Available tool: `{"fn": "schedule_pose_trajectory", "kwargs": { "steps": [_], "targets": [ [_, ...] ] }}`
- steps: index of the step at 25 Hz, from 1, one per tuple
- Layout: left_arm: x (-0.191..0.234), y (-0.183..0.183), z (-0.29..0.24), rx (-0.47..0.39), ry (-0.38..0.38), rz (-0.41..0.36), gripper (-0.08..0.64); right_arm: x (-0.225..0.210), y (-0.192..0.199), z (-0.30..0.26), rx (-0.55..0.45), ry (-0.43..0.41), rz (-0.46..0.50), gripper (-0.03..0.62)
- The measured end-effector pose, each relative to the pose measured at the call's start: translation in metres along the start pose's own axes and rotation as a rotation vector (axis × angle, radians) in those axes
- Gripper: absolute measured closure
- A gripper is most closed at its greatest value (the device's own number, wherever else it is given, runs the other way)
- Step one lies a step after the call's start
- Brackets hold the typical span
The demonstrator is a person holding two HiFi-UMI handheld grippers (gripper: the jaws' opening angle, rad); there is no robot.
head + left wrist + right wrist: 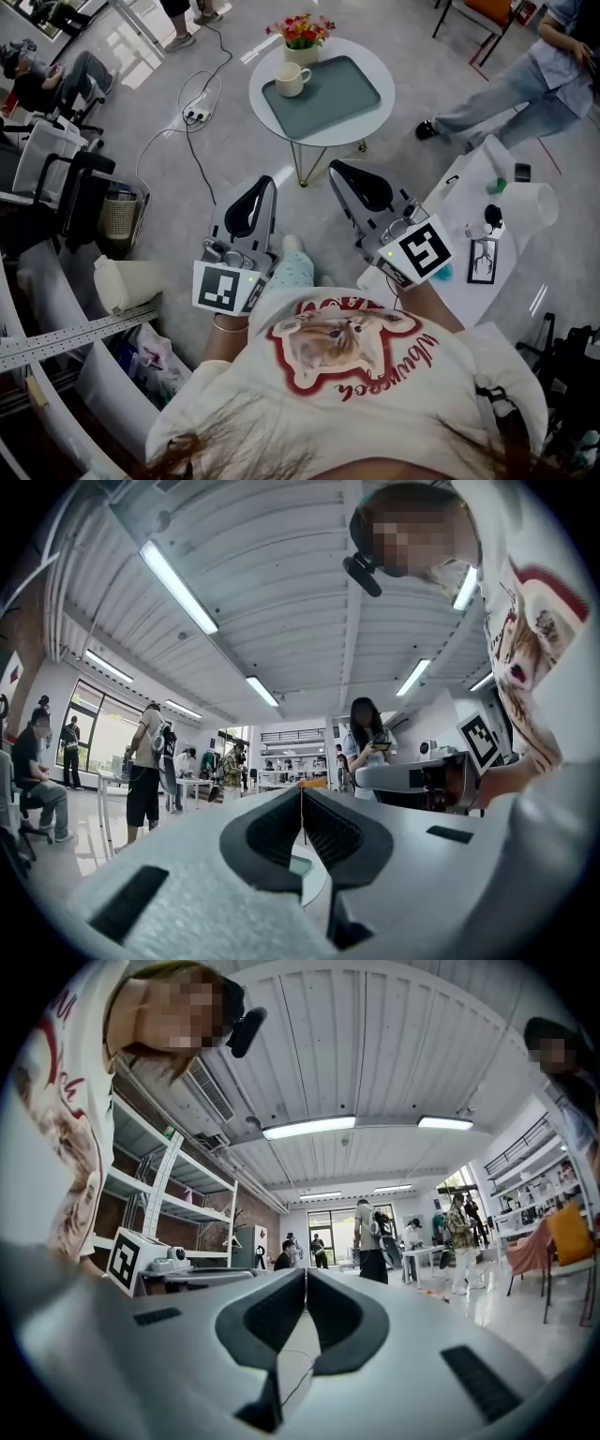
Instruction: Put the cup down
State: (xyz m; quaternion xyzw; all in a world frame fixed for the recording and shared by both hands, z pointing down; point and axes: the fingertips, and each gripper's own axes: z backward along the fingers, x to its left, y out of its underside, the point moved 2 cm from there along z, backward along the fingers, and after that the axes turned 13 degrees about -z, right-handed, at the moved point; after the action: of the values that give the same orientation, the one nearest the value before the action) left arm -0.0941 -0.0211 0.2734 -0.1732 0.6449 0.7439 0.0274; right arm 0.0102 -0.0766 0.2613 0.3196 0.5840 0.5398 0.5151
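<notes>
Head view: the cup (291, 79) stands upright on a grey-green tray (342, 94) on the round white table (373, 134), at the table's far left part, just beside a pot of flowers (302, 34) at the far edge. Neither tool touches it. The left gripper (270, 183) and right gripper (335, 169) are held close to the person's body, well short of the table's near edge, pointing towards it. A cable (192, 141) trails across the floor left of the table. Left gripper view: the left gripper (302, 795) has its jaws pressed together with nothing between them; only the room and bystanders show beyond. Right gripper view: the right gripper (305, 1275) is likewise clenched on nothing, aimed across the room above table height. Assessment: the cup appears set down and released, so the task looks complete. Remaining hazards: a careless forward swing of either tool over the table could tip the cup or push it into the flowers, and a step to the table's left could snag the cable and jolt the table.
</notes>
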Motion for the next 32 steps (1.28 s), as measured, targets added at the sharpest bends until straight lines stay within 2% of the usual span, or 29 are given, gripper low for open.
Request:
{"fn": "schedule_pose_trajectory", "kwargs": {
  "steps": [6, 14, 20, 29, 32],
  "targets": [
    [-0.01, -0.01, 0.032, -0.005, -0.033, -0.006, 0.541, 0.03, 0.004, 0.012, -0.001, -0.042, -0.002, 0.561],
    [-0.043, -0.027, 0.095, -0.025, -0.03, 0.018, 0.541, 0.1, 0.022, 0.042, 0.0, -0.07, -0.027, 0.561],
    [-0.089, -0.034, 0.164, -0.006, -0.004, 0.064, 0.542, 0.163, 0.04, 0.086, -0.009, -0.028, -0.029, 0.561],
    [-0.144, -0.064, 0.236, -0.04, 0.031, 0.053, 0.542, 0.228, 0.046, 0.16, -0.049, 0.076, 0.012, 0.561],
    [-0.155, -0.075, 0.242, -0.056, 0.025, 0.047, 0.541, 0.239, 0.04, 0.179, -0.065, 0.077, 0.019, 0.561]
  ]
}}
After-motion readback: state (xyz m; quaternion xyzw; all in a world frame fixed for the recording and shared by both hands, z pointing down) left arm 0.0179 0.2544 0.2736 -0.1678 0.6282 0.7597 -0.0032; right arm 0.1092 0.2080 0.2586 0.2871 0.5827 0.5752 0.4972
